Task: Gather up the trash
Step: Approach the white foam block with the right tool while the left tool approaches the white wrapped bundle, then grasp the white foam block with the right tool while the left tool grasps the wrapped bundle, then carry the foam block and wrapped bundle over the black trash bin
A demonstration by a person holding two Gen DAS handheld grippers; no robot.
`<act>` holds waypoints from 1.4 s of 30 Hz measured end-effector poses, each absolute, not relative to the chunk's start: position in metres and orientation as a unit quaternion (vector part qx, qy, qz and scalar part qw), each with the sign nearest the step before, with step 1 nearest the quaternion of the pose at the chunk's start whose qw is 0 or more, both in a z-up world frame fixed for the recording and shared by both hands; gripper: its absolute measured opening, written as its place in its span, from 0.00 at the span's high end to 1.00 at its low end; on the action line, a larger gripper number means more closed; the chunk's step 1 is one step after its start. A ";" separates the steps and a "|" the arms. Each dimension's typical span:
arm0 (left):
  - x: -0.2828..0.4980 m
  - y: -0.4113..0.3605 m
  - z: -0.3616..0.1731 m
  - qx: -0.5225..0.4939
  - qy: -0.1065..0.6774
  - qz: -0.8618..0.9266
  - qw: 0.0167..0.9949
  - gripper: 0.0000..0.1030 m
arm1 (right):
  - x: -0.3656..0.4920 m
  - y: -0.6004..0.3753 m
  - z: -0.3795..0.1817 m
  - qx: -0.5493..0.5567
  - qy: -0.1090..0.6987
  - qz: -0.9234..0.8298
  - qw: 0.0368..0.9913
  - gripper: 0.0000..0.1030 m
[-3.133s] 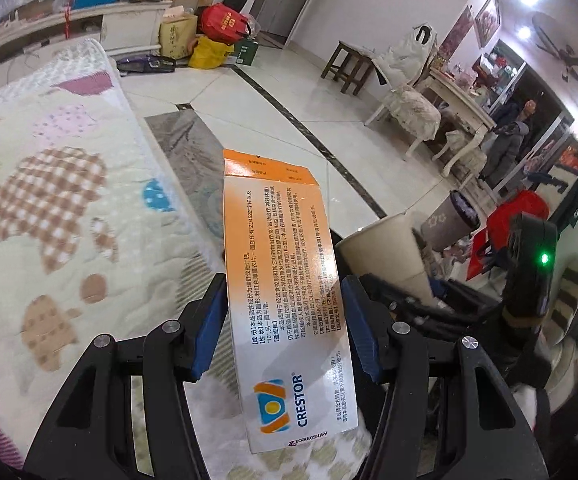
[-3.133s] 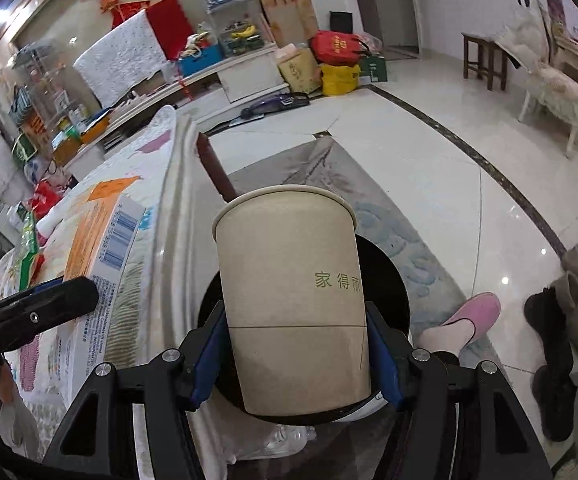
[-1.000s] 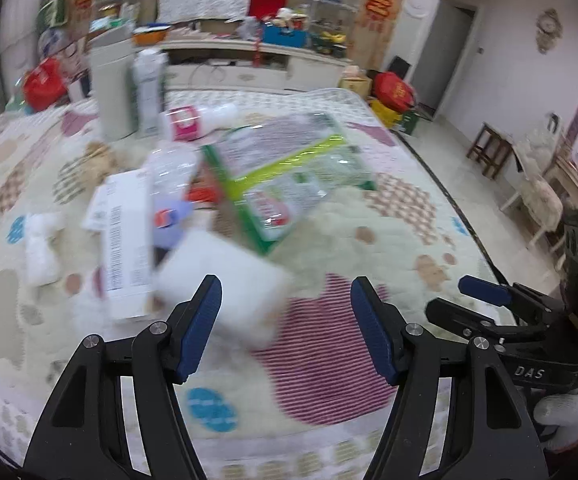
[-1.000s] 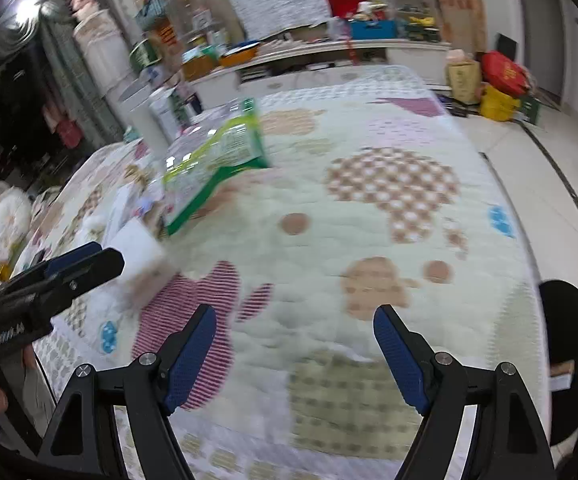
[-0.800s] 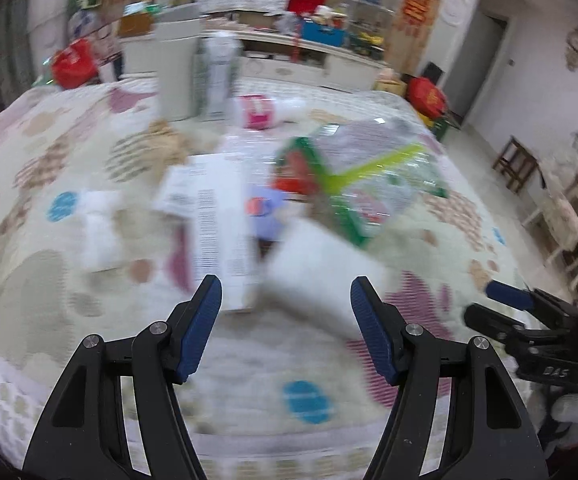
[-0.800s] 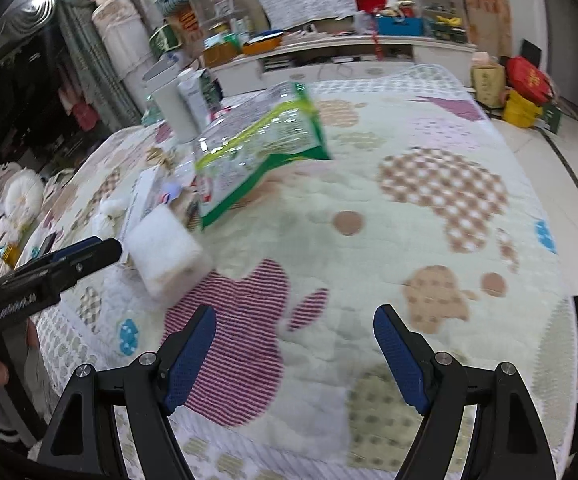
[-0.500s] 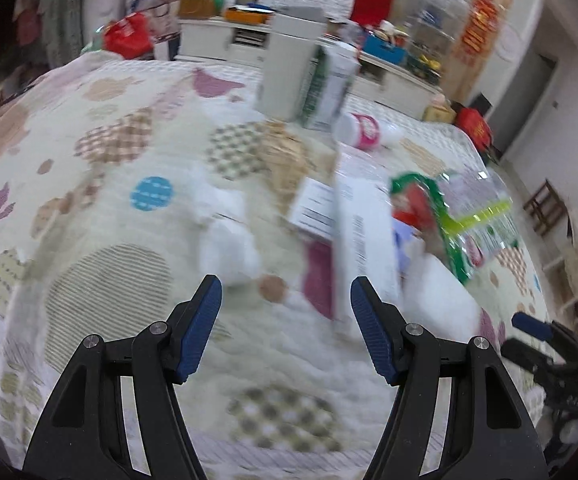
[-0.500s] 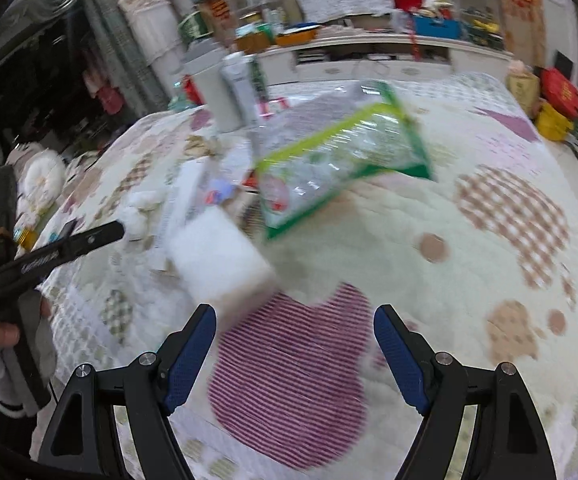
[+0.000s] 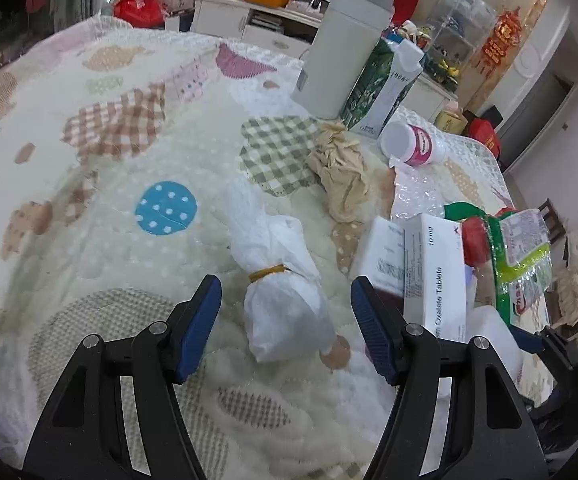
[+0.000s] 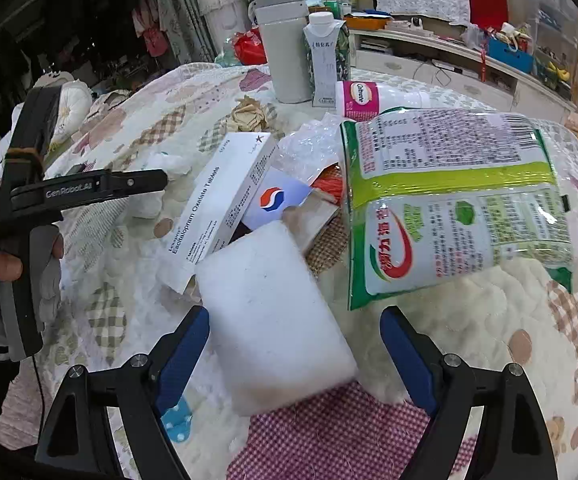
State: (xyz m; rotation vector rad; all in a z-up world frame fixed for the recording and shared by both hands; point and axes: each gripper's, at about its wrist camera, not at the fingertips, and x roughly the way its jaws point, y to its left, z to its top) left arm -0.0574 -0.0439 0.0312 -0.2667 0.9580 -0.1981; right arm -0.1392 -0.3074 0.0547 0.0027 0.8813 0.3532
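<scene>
Low in the frame, the left gripper gapes empty around a tied white bundle, lined up for pickup. Lower centre, the right gripper is widening, empty, to straddle the white foam block.

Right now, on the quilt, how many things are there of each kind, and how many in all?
Flat cardboard boxes: 3
Crumpled or tied paper bundles: 2
Plastic bags or wrappers: 2
White foam block: 1
Pink-labelled bottle: 1
Drink carton: 1
Grey flask: 1
Total: 11
</scene>
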 end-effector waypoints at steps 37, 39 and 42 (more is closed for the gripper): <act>-0.161 -0.149 0.066 -0.073 0.431 -0.207 0.875 0.68 | -0.243 -0.375 0.070 0.095 0.372 0.093 0.919 0.40; -0.165 -0.163 0.066 -0.066 0.432 -0.218 0.873 0.68 | -0.249 -0.385 0.071 0.102 0.369 0.083 0.920 0.40; -0.168 -0.181 0.067 -0.059 0.433 -0.231 0.869 0.68 | -0.256 -0.397 0.071 0.110 0.367 0.071 0.921 0.40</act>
